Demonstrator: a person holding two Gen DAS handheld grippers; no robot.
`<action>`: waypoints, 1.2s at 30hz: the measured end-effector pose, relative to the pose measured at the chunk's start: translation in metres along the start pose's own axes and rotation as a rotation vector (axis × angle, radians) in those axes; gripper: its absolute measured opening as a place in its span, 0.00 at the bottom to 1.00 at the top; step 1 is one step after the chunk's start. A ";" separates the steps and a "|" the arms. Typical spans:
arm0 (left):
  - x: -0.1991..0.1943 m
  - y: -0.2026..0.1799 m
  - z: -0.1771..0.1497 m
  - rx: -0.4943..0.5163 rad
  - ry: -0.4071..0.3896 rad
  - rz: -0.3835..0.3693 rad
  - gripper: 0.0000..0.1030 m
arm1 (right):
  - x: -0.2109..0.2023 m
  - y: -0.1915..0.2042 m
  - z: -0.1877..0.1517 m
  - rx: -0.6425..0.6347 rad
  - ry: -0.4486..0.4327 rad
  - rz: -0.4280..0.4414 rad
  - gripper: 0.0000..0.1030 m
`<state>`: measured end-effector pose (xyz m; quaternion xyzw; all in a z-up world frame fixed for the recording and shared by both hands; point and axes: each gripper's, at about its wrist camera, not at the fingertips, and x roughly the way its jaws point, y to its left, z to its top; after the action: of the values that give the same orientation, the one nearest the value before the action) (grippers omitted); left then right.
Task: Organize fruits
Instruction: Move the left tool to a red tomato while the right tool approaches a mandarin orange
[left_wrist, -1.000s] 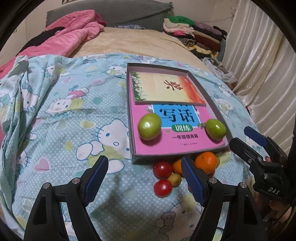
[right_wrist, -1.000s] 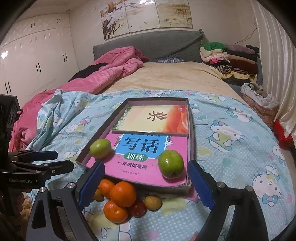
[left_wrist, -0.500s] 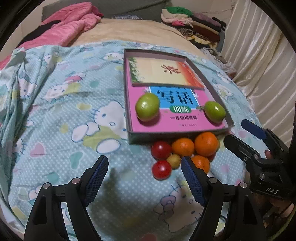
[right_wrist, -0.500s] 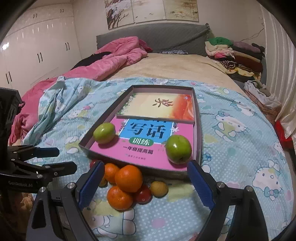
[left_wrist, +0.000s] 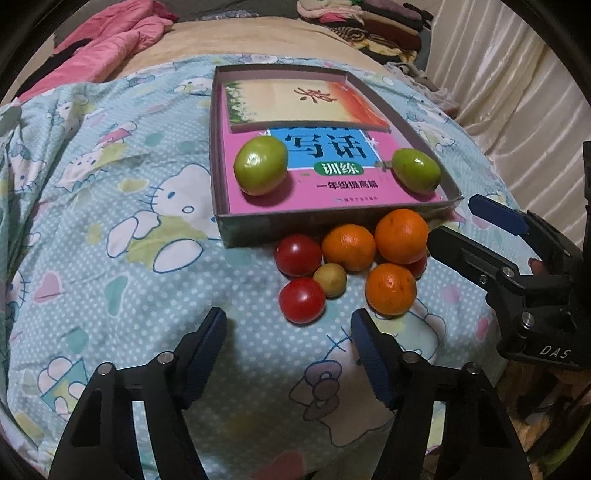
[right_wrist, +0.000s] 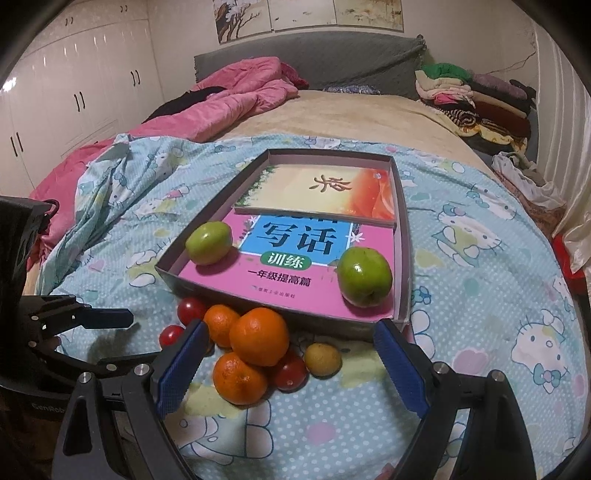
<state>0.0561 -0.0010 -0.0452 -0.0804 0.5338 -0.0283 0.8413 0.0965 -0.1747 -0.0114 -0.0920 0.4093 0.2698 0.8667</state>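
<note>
Fruit pile (left_wrist: 351, 266) touches the box's (left_wrist: 221, 147) near wall; my left gripper (left_wrist: 288, 334) is closing, empty, my right gripper (right_wrist: 288, 345) gapes.

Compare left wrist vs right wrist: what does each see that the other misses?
Left wrist only: the right gripper seen from outside, jaws open and empty, and the cream curtain.

Right wrist only: the white wardrobe, grey headboard, wall paintings, and the left gripper seen from outside, jaws closing on nothing.

Both: the shallow box holding two green fruits, with oranges and cherry tomatoes piled outside its near wall.
</note>
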 end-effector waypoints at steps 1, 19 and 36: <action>0.001 0.001 0.000 -0.001 0.003 -0.004 0.66 | 0.001 0.000 0.000 0.001 0.006 0.004 0.88; 0.019 0.000 0.004 -0.004 0.019 -0.046 0.46 | 0.022 0.010 -0.004 -0.044 0.085 0.067 0.64; 0.026 0.002 0.008 -0.007 0.021 -0.058 0.39 | 0.039 0.020 -0.005 -0.110 0.125 0.078 0.44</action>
<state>0.0746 -0.0016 -0.0652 -0.0983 0.5403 -0.0516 0.8342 0.1030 -0.1447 -0.0431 -0.1400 0.4506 0.3189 0.8220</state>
